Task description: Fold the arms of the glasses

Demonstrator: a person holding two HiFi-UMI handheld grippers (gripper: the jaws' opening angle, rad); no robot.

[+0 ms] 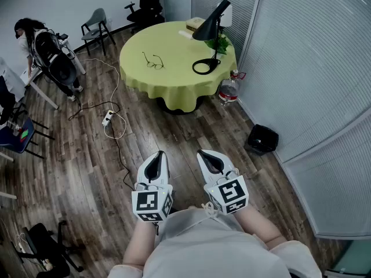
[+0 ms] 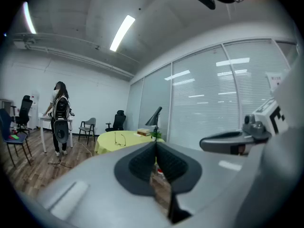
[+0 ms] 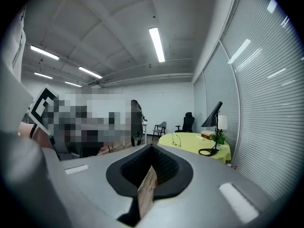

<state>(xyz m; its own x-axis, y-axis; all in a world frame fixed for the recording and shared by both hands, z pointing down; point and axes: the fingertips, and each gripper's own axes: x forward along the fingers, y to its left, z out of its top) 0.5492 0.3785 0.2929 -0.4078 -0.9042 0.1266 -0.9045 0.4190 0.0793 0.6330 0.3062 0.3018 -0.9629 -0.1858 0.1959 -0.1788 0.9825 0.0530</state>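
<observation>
Facing round yellow-green surface [image 1: 174,88] well ahead across the floor. Holding left tongs [image 1: 159,155] and right tongs [image 1: 203,154] closed, empty, far short of it. Find glasses [image 1: 153,61] on its left half, arms seemingly open. Expect light, thin, springy wire with fragile lenses, likely to skid on cloth. Pin at bridge, push each arm inward near the hinge.

The glasses [image 1: 153,61] were a thin, dark wire-framed pair with clear lenses. They lay alone on the left part of the round yellow-green surface [image 1: 174,86], back from its edge, with their arms apparently still spread open.
</observation>
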